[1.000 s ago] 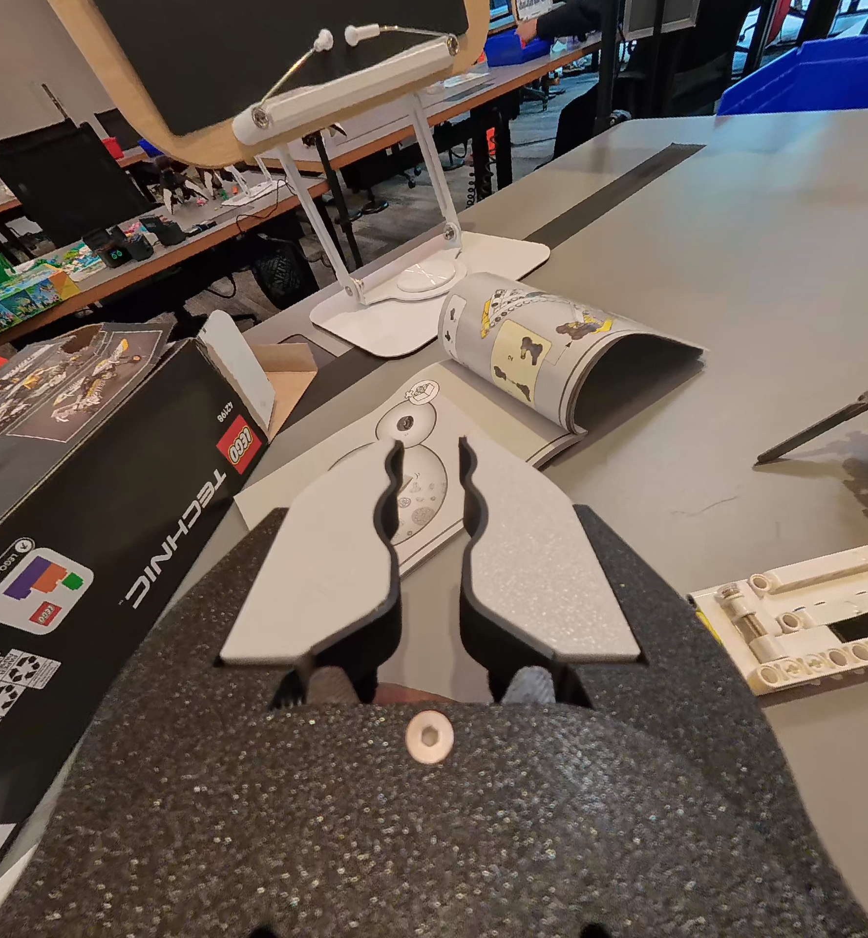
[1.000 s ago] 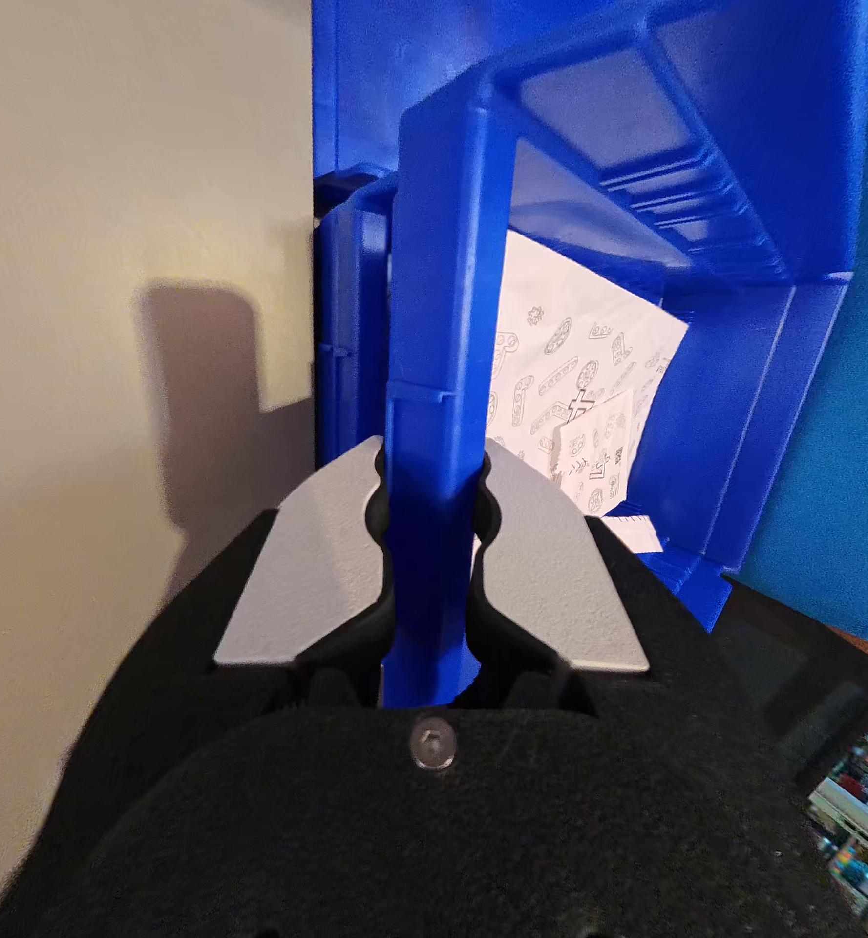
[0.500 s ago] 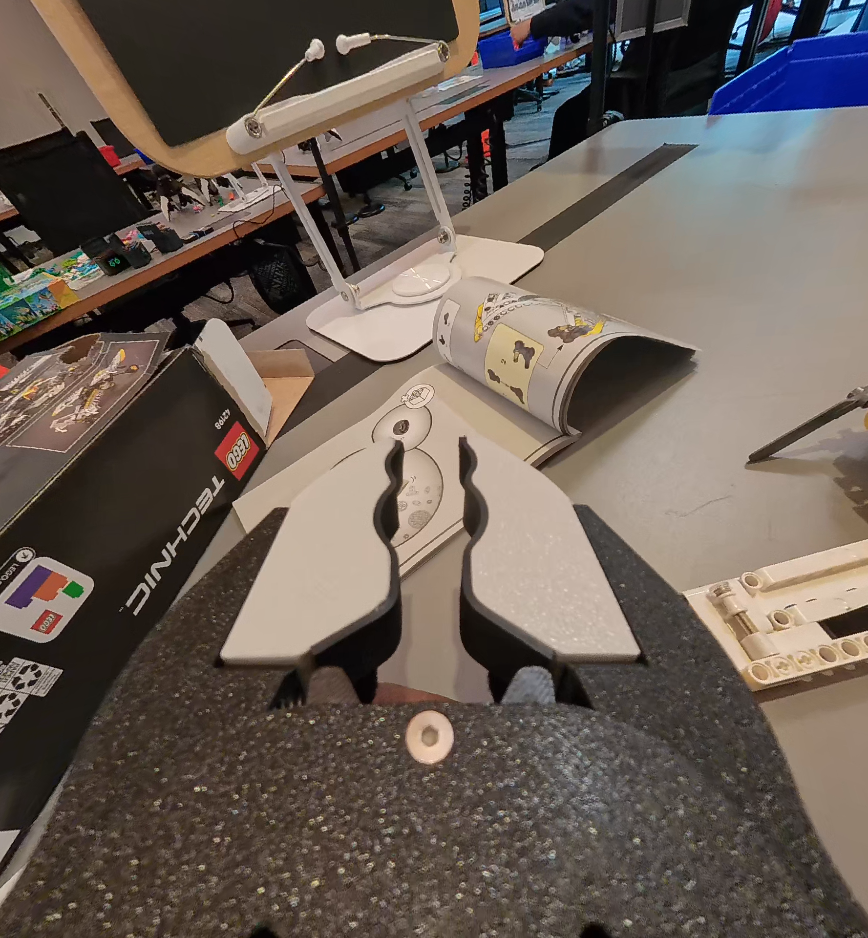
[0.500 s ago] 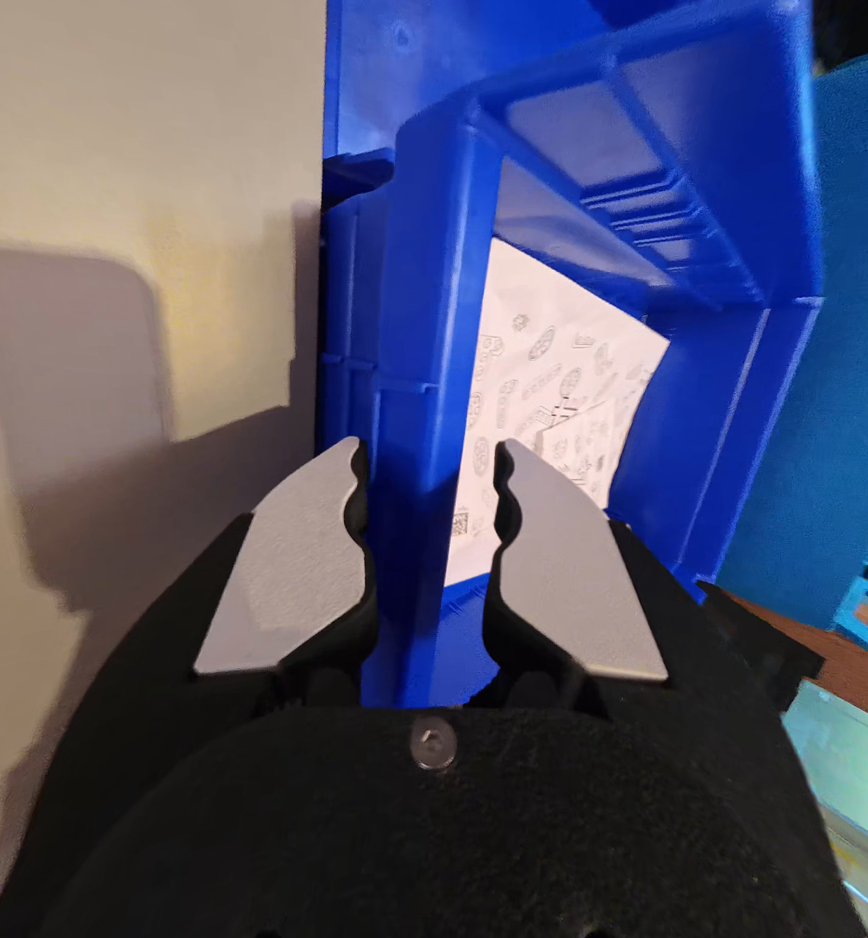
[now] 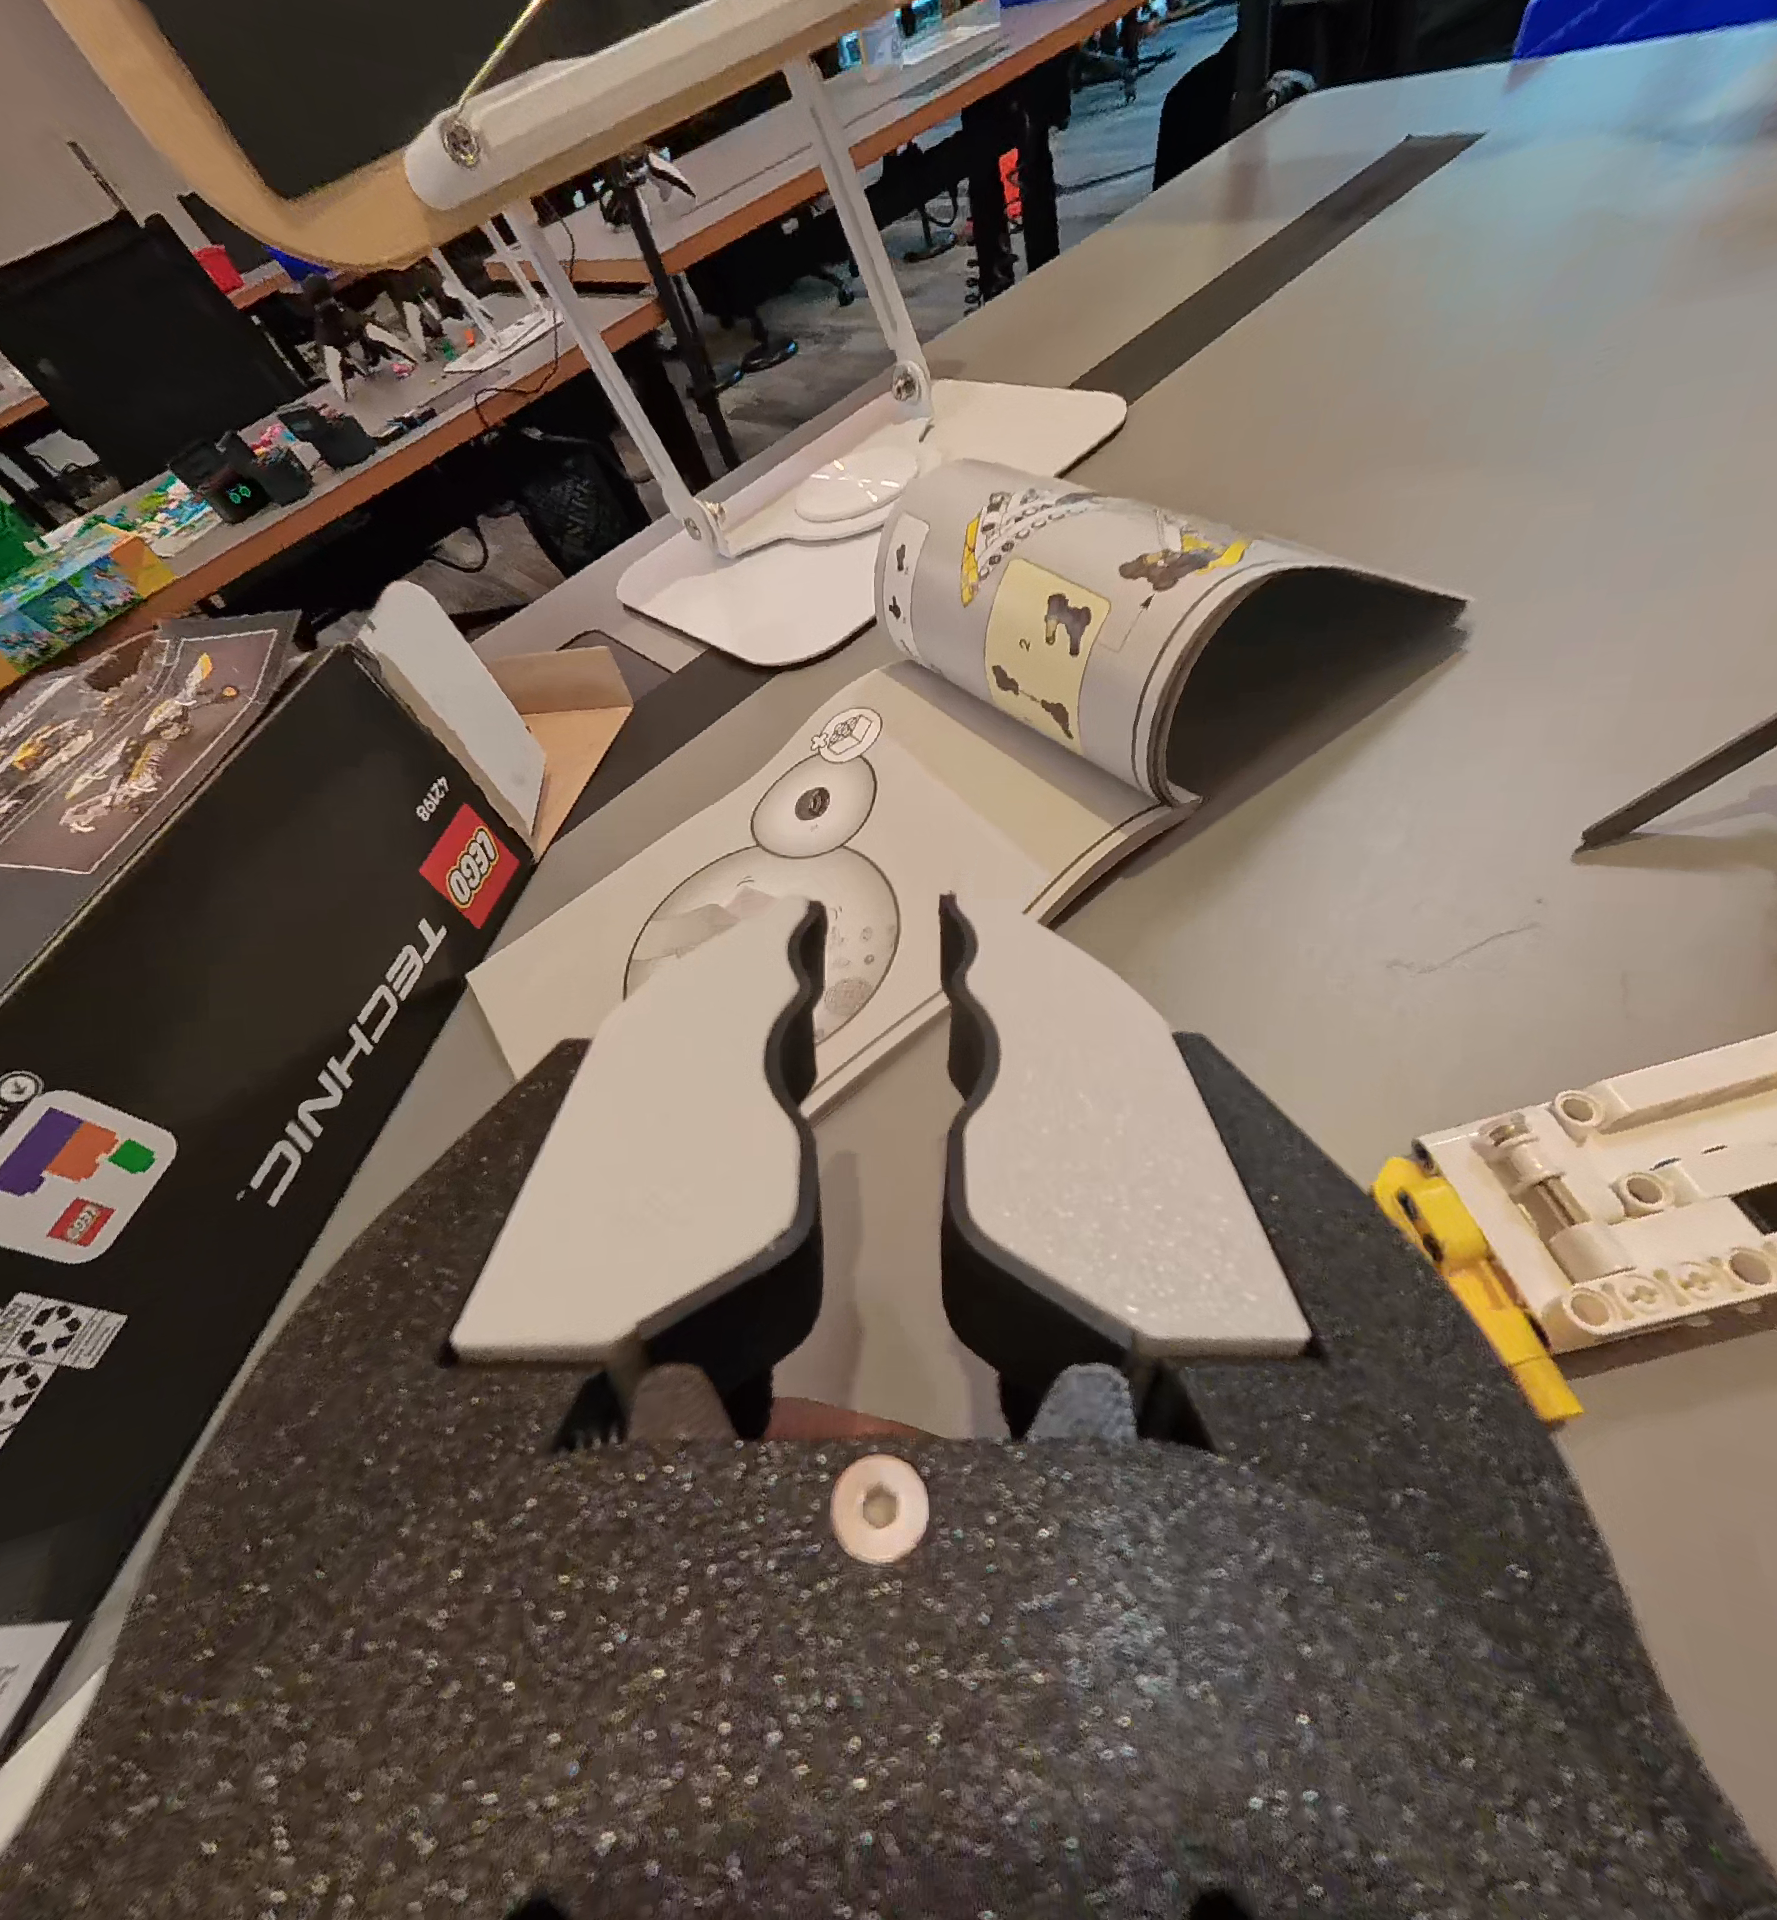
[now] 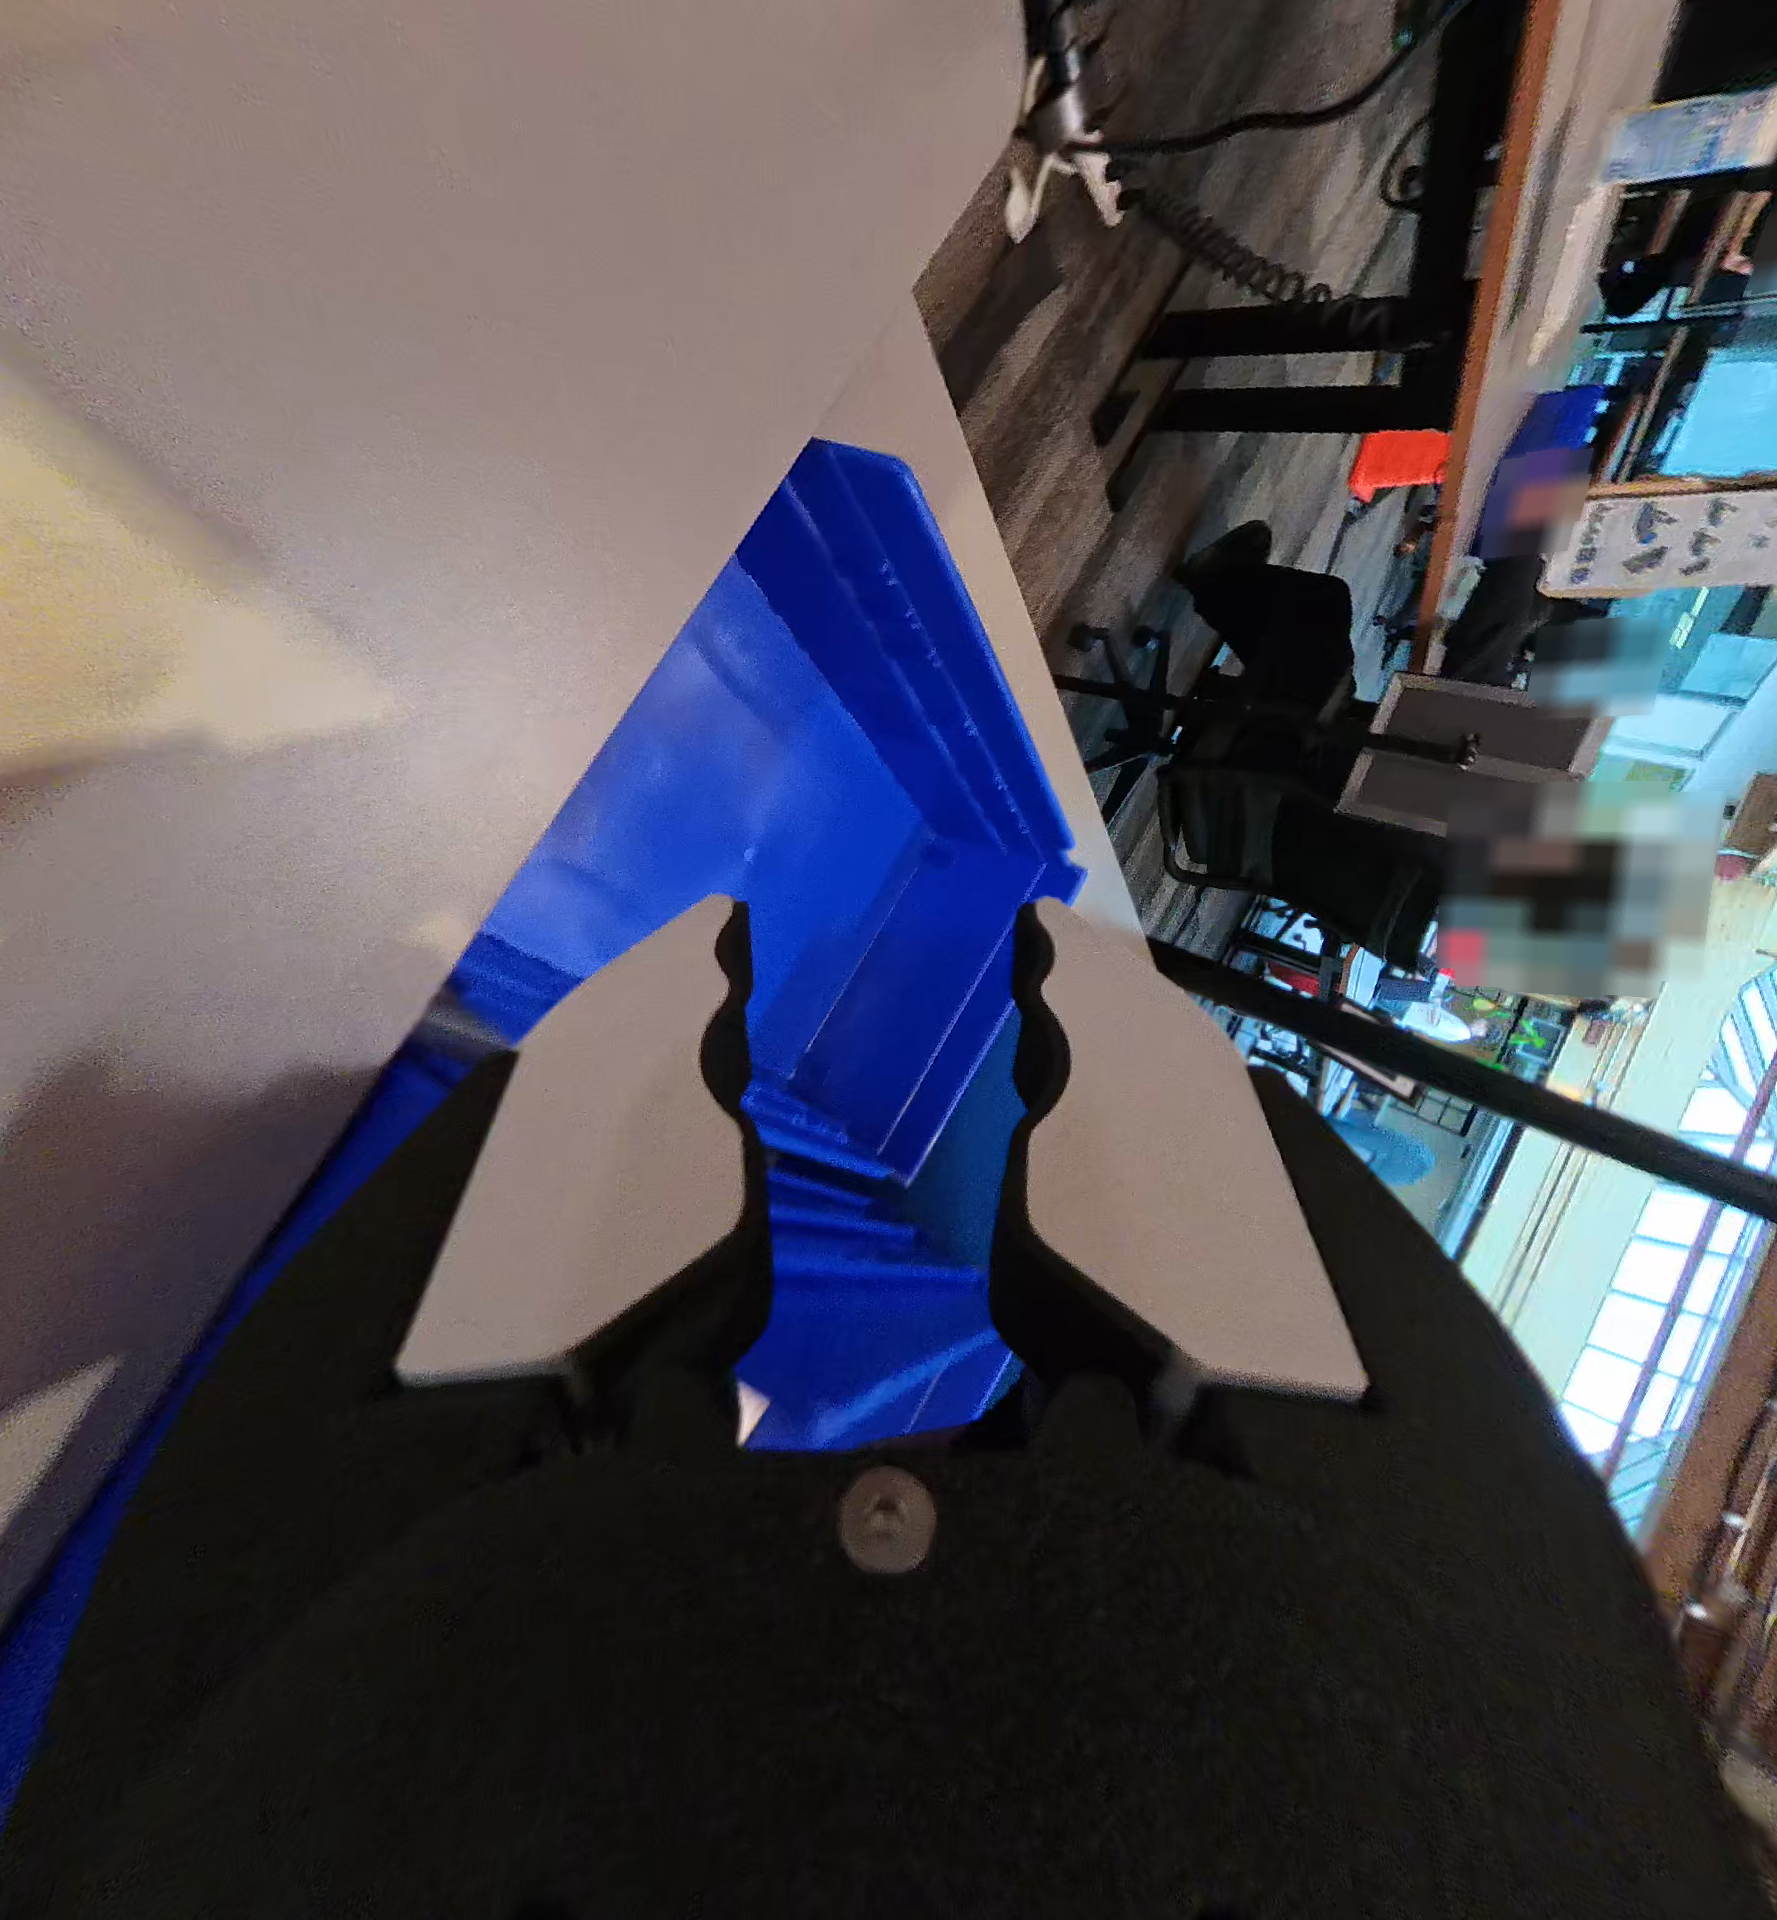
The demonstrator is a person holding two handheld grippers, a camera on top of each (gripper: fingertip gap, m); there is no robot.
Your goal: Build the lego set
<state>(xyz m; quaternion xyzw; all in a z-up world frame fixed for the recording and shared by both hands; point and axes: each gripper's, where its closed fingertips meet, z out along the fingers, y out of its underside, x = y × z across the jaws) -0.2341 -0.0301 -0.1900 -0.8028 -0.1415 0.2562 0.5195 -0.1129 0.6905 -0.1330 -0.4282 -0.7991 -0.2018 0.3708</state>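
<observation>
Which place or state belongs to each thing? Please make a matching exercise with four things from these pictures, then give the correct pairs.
Things:
1. black box
2. open booklet
3. white brick assembly
4. blue bin

Places or states:
A. beyond the open right gripper
B. under the tips of the left gripper, pages curled
C. left of the left gripper, flap open
D. right of the left gripper, yellow piece at its near end

Pairs: 1-C, 2-B, 3-D, 4-A

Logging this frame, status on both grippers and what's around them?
Left gripper open, empty, over open paper instruction booklet; black cardboard box on its left. Right gripper open, empty, blue plastic bin just ahead, untouched.
</observation>
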